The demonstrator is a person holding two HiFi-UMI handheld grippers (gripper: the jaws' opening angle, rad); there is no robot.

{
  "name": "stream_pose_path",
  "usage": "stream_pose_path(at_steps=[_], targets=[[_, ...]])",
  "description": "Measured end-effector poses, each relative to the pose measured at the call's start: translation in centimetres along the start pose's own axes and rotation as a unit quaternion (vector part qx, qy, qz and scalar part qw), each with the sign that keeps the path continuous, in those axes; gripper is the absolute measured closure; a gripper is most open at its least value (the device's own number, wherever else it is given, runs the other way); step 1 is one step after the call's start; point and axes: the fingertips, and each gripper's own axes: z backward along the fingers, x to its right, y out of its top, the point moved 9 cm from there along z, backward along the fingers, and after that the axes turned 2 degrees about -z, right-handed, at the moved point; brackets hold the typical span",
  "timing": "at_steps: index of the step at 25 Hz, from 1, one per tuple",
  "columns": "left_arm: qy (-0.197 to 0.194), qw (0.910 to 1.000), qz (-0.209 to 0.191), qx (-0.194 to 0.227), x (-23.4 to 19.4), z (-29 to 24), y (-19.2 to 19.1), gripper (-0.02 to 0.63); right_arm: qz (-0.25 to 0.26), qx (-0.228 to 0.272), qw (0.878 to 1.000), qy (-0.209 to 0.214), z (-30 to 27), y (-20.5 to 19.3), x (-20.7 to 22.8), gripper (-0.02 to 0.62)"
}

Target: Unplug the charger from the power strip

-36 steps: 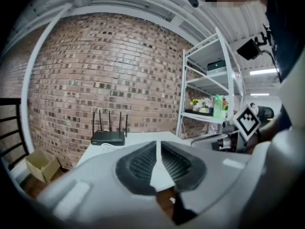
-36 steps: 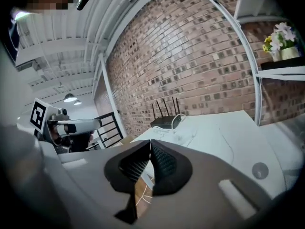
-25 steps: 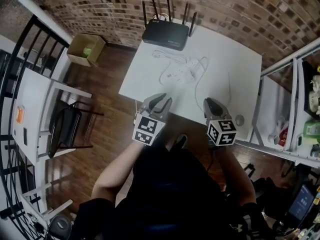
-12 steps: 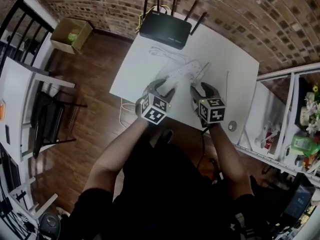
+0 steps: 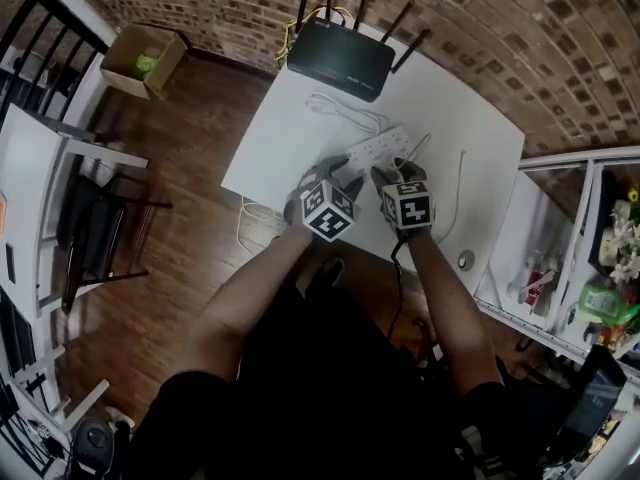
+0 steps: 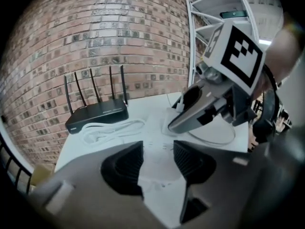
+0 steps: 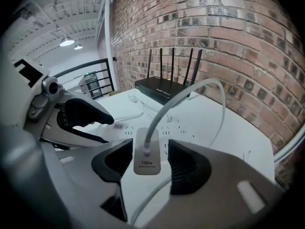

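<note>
Grasping is in hand: the charger, plugged into the power strip mid-frame, is bracketed by the right gripper, jaws unclenched; the left gripper, jaws parted, is held above the power strip; clamping, then straight pulling, is required.

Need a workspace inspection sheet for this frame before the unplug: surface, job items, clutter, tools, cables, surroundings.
Surface: white rectangular table.
Job's things: white block charger plugged upright into white power strip.
Clutter: black router with antennas at far edge; small round grey object near right corner.
Grippers: left tool open over the strip; right tool open, jaws either side of the charger, not clamped.
Cables: white charger cable arcs up from the charger; white cord coiled between strip and router.
Surroundings: red brick wall, cardboard box on wooden floor, metal shelving at right.
</note>
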Motion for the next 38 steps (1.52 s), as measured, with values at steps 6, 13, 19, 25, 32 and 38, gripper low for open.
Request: stream_pose_path(at_steps=[6,13,19,25,32,38], targets=[[-0.008,1.0000,0.001,0.000,0.0,-0.1,0.2,0.405,0.011,-0.012,1.000,-0.005,-0.2,-0.1,-0.5,0.451],[-0.019,0.9998,0.000,-0.002,0.3,0.6,-0.5,0.405,-0.018,-0.027,0.999,0.007,1.0,-0.9,-1.1,0.454],[-0.027,0.9996,-0.006,0.004,1.1,1.4,-0.4,0.405,-0.039,-0.032,0.998,0.025,2.1,-1.8,-2.3,0.455],[-0.045,0.9987,-0.022,-0.004,2.3,1.3,-0.3,0.407,-0.023,-0.040,0.998,0.040,2.3,-3.3,-3.5,0.456],[-0.043,0.9981,-0.023,-0.037,3.1,0.5,-1.5,0.417,-0.025,-0.032,0.998,0.041,2.3,-3.3,-3.5,0.456],[-0.041,0.9979,-0.011,-0.050,2.9,0.0,-2.0,0.414,-0.028,-0.028,0.998,0.038,2.4,-3.3,-3.5,0.456]])
